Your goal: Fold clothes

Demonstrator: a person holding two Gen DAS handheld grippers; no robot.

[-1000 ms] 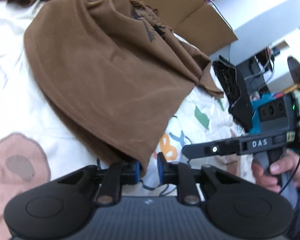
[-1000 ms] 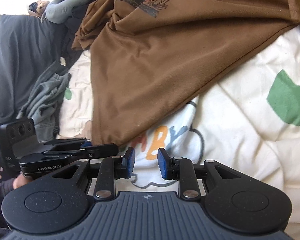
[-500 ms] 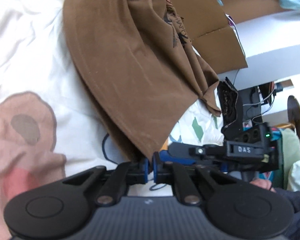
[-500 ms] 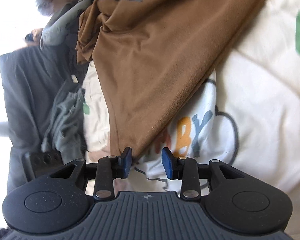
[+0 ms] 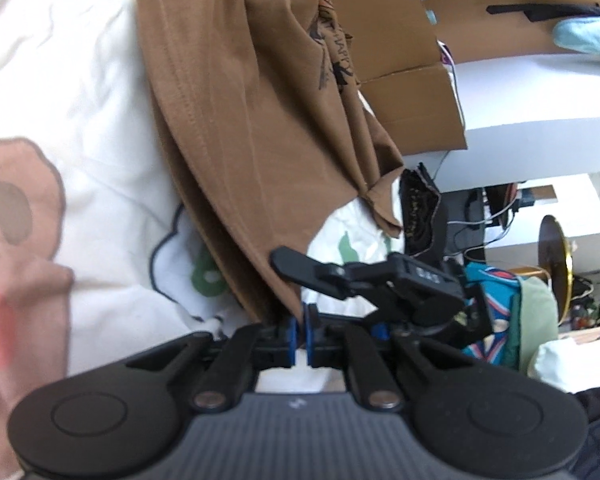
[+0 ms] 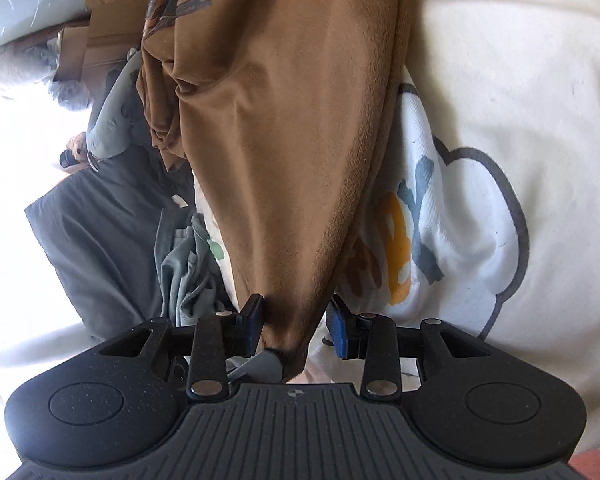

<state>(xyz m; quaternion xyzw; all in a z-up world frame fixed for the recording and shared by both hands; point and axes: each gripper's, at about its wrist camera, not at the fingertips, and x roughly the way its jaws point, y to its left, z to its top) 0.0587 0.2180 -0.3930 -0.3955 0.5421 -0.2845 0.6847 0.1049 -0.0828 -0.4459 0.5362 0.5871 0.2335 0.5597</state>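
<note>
— Where is the brown shirt (image 5: 240,120)?

— It lies bunched on the white printed bedsheet (image 6: 500,160), its lower edge drawn toward both grippers.

— And the left gripper (image 5: 299,336)?

— Its fingers are clenched on the shirt's hem corner.

— The right gripper (image 6: 294,322)?

— Its fingers stand apart with a fold of the shirt between them; they have just been widening, and the pads do not press the cloth.

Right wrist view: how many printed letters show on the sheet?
3, in a row inside the cloud outline: a brown letter partly under the shirt, an orange letter beside it, then a blue letter. The shirt may hide more.
</note>
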